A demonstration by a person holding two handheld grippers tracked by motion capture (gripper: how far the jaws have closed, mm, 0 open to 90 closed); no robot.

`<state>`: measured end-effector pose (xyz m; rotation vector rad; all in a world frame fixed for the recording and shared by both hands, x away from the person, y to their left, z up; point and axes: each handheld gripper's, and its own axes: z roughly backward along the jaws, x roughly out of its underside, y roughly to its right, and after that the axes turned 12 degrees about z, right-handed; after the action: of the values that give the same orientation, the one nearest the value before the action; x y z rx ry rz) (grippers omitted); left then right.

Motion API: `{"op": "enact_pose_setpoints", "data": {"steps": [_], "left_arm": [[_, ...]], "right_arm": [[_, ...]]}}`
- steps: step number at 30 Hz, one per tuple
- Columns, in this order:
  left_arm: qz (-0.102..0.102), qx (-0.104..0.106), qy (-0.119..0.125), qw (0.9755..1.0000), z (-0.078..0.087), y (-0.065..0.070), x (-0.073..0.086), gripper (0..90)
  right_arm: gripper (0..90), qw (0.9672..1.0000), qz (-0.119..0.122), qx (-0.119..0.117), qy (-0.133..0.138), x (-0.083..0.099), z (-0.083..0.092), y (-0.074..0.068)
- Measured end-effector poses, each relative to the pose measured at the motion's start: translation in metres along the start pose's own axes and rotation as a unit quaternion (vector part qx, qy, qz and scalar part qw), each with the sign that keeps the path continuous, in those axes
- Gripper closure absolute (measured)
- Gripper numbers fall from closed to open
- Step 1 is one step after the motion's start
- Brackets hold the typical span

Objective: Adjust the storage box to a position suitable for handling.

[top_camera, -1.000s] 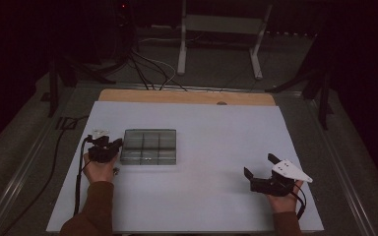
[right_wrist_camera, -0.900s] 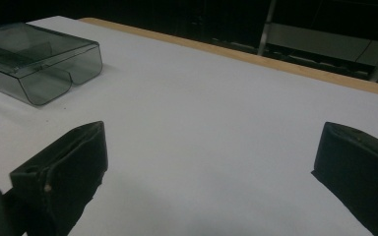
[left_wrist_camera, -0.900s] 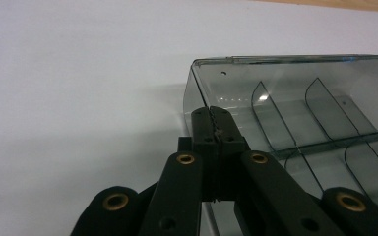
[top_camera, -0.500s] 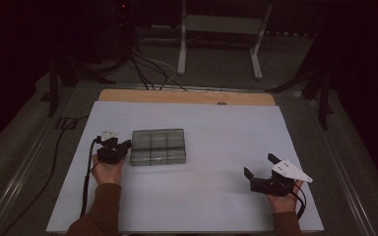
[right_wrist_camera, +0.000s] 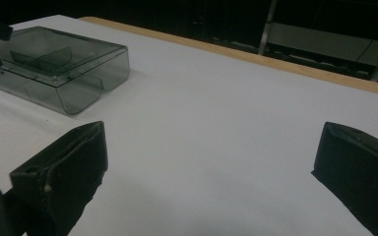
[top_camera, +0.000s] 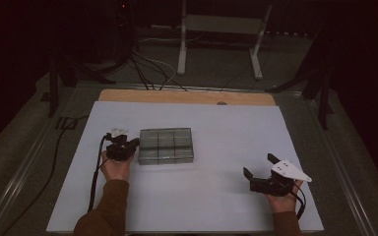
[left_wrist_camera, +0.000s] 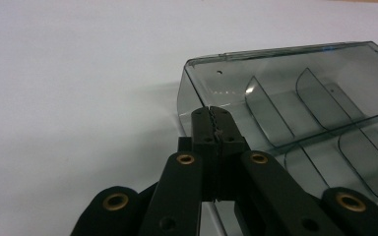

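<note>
A clear grey plastic box [top_camera: 166, 145] with inner dividers lies on the white table sheet [top_camera: 216, 123], left of centre. My left gripper [top_camera: 135, 143] is shut, its tips against the box's left end. In the left gripper view the two jaws meet at the tip [left_wrist_camera: 215, 115], right at the near wall of the box [left_wrist_camera: 300, 98], with nothing visible between them. My right gripper [top_camera: 259, 165] rests open near the front right of the sheet, far from the box. In the right gripper view its jaws [right_wrist_camera: 211, 132] stand wide apart over bare sheet, the box [right_wrist_camera: 54, 64] at the upper left.
A wooden strip [top_camera: 187, 97] borders the sheet's far edge. Beyond the table stand a metal frame [top_camera: 221, 29] and floor cables [top_camera: 147, 69]. A black cable [top_camera: 96, 172] trails from the left gripper toward the front edge.
The left gripper has moved right across the sheet, and the box has slid right ahead of it. The right gripper has stayed where it was.
</note>
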<state>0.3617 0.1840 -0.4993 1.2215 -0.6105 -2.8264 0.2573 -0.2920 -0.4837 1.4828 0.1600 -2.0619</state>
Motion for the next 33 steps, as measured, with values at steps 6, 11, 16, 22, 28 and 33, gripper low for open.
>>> {"op": "enact_pose_setpoints", "data": {"steps": [6,11,16,22,28,33], "left_arm": [[0.002,0.007,-0.003,1.0,-0.009,0.004,-0.001,90.0],[0.002,0.015,-0.002,0.9999,-0.016,0.008,-0.003,90.0],[-0.001,0.021,-0.003,0.9998,-0.022,0.016,-0.004,90.0],[-0.003,0.027,-0.005,0.9996,-0.028,0.026,-0.003,90.0],[-0.009,0.034,-0.008,0.9993,-0.032,0.036,-0.002,90.0],[-0.012,0.041,-0.01,0.999,-0.036,0.044,-0.001,90.0]], "right_arm": [[0.0,1.0,0.003,-0.003,-0.006,0.0,-0.002,-0.001],[0.0,1.0,0.004,-0.003,-0.008,0.0,-0.004,-0.002],[0.0,0.9999,0.006,-0.003,-0.008,0.0,-0.004,-0.002],[0.0,1.0,0.004,-0.002,-0.007,0.0,-0.004,-0.001],[0.0,1.0,0.003,-0.002,-0.006,0.0,-0.004,-0.002],[0.0,1.0,0.003,-0.002,-0.005,0.0,-0.004,-0.002]]}}
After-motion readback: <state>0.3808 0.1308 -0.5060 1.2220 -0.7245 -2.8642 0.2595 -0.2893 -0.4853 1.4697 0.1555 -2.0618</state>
